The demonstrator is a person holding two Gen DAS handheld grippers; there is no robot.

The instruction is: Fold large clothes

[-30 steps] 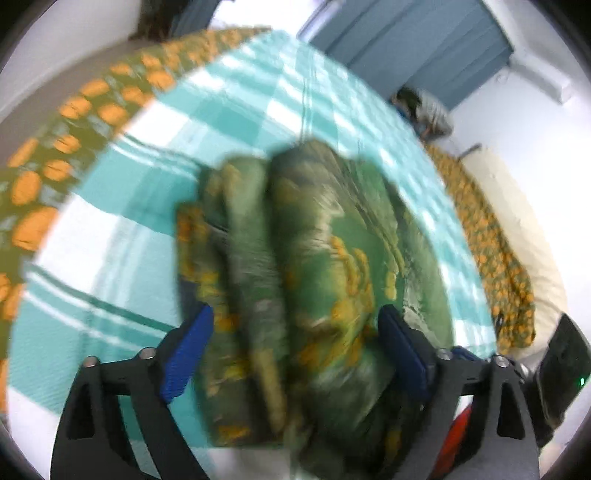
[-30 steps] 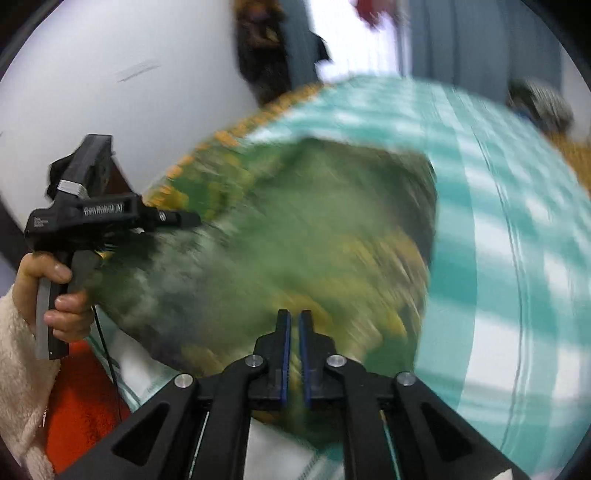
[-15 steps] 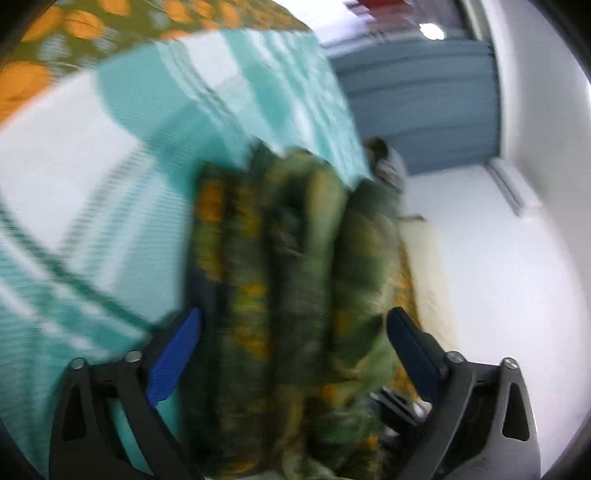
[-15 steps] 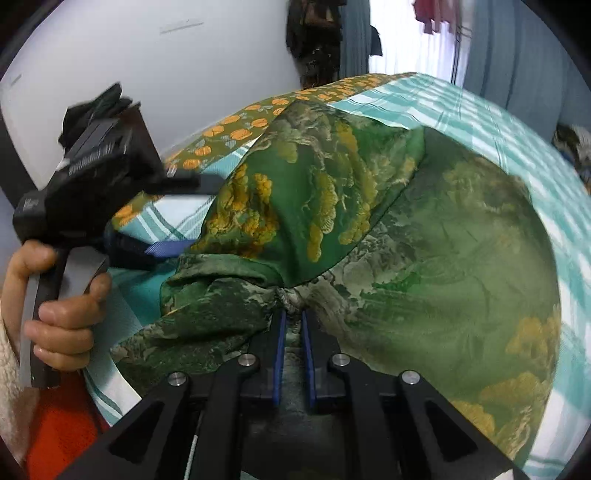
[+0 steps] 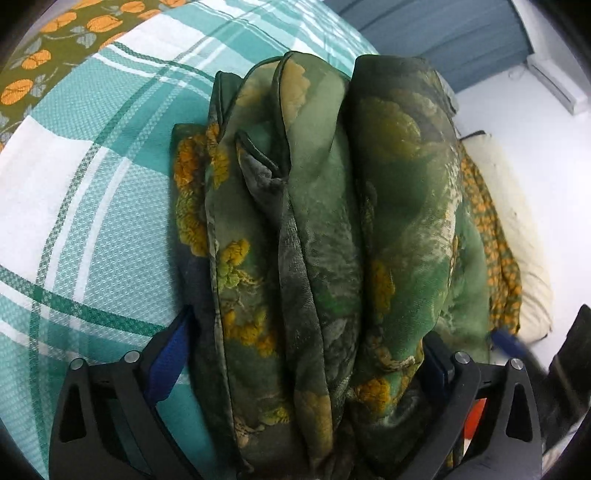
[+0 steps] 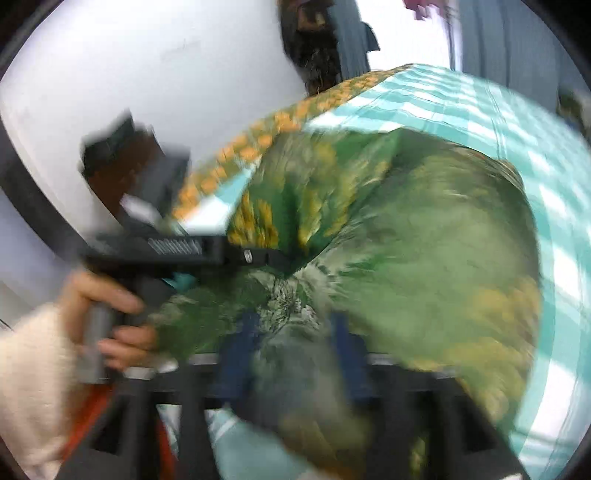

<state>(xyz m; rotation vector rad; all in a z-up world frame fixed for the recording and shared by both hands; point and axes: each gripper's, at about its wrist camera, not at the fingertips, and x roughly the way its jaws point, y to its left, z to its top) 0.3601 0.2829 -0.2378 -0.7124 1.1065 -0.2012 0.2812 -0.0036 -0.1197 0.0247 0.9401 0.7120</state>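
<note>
A green garment (image 5: 325, 229) with yellow-orange print lies folded in several thick layers on the teal and white checked bed cover (image 5: 92, 177). My left gripper (image 5: 303, 365) stands wide open astride the near end of the bundle, its blue pads (image 5: 166, 362) on either side and apart from the cloth on the left. In the blurred right wrist view the right gripper (image 6: 293, 350) is opening. Its blue pads (image 6: 240, 347) stand apart with a bunched fold of the garment (image 6: 424, 258) between them. A hand (image 6: 107, 310) in a cream sleeve holds the left gripper's handle.
An olive sheet with orange flowers (image 5: 37, 59) borders the bed cover at the left. A cream pillow (image 5: 517, 221) lies against the white wall at the right. Blue curtains (image 5: 443, 29) hang at the back. Dark clothes (image 6: 317, 44) hang on the far wall.
The right gripper's jaws, shut on a pinch of the garment before, have parted. The left gripper has sunk closer over the folded bundle, and its jaws have stayed wide.
</note>
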